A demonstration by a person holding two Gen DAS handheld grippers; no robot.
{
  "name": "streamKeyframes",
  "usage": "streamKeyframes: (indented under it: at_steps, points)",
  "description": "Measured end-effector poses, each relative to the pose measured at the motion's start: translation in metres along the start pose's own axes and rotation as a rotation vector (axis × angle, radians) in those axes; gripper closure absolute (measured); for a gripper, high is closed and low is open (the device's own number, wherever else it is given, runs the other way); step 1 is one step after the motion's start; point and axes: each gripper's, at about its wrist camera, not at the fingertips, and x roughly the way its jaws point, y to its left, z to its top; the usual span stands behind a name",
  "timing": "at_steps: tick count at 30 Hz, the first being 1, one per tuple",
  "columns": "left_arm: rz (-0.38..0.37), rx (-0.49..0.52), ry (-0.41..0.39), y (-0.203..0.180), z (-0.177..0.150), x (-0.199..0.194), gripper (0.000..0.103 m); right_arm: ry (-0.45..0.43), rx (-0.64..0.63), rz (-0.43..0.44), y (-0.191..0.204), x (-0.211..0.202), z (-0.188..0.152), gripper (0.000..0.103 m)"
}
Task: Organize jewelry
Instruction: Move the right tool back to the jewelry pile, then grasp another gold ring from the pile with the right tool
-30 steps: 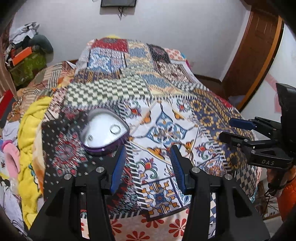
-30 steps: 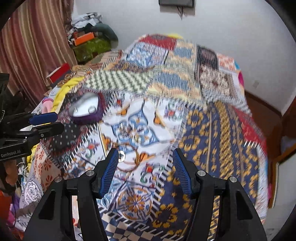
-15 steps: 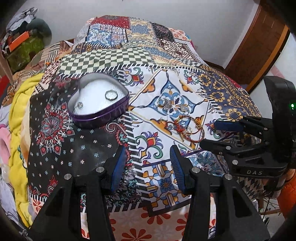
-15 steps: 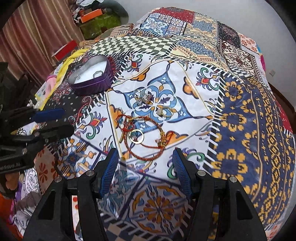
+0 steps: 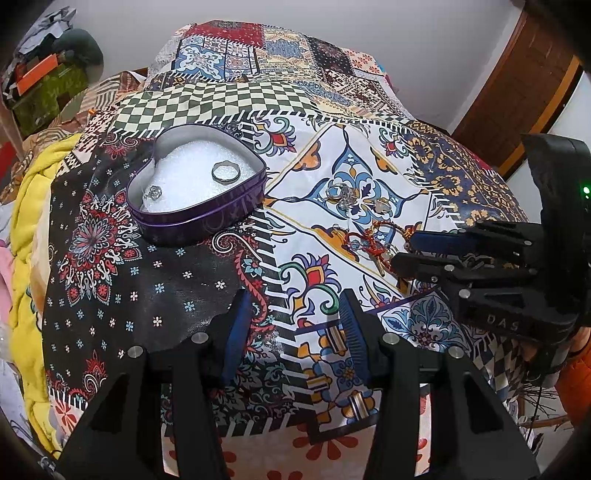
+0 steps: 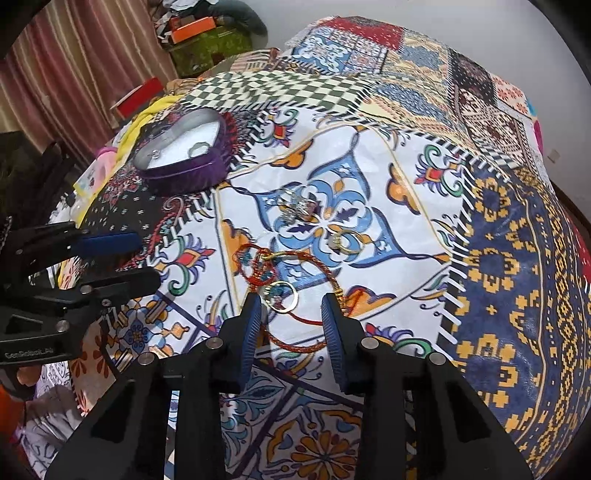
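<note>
A purple heart-shaped tin point(image 5: 195, 188) point(image 6: 183, 155) lies open on the bedspread, with a silver band point(image 5: 226, 172) and a small sparkly ring point(image 5: 153, 192) on its white lining. Loose jewelry lies to its right: a silver cluster point(image 6: 295, 208), a gold ring point(image 6: 345, 242), and a red and gold cord bracelet point(image 6: 295, 295) with a gold hoop point(image 6: 282, 297). My right gripper point(image 6: 291, 314) is open, its fingers straddling the bracelet just above the cloth. My left gripper point(image 5: 293, 317) is open and empty, in front of the tin.
A patchwork bedspread point(image 6: 498, 258) covers the bed. A yellow blanket point(image 5: 27, 236) lies along its left edge. Clutter with an orange box point(image 6: 192, 31) is stacked in the far corner beside a striped curtain point(image 6: 74, 70). A wooden door point(image 5: 524, 81) stands at right.
Both grippers have tilted down and moved in toward the bed. The right one has closed in on the cord bracelet and its fingers now stand nearer together.
</note>
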Motion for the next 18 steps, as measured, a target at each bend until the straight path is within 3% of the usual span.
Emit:
streamKeyframes:
  at_steps: [5, 10, 18]
  points:
    - [0.001, -0.004, 0.003, 0.003, 0.001, 0.004, 0.055, 0.013, -0.011, -0.001, 0.003, 0.007, 0.001, 0.073]
    - [0.001, -0.008, -0.002, 0.004, 0.000, 0.004, 0.055, 0.007, -0.002, 0.008, 0.002, 0.008, 0.004, 0.086]
    - [-0.001, -0.007, -0.002, 0.003, 0.001, 0.003, 0.055, -0.028, 0.029, 0.020, -0.003, -0.004, 0.002, 0.086]
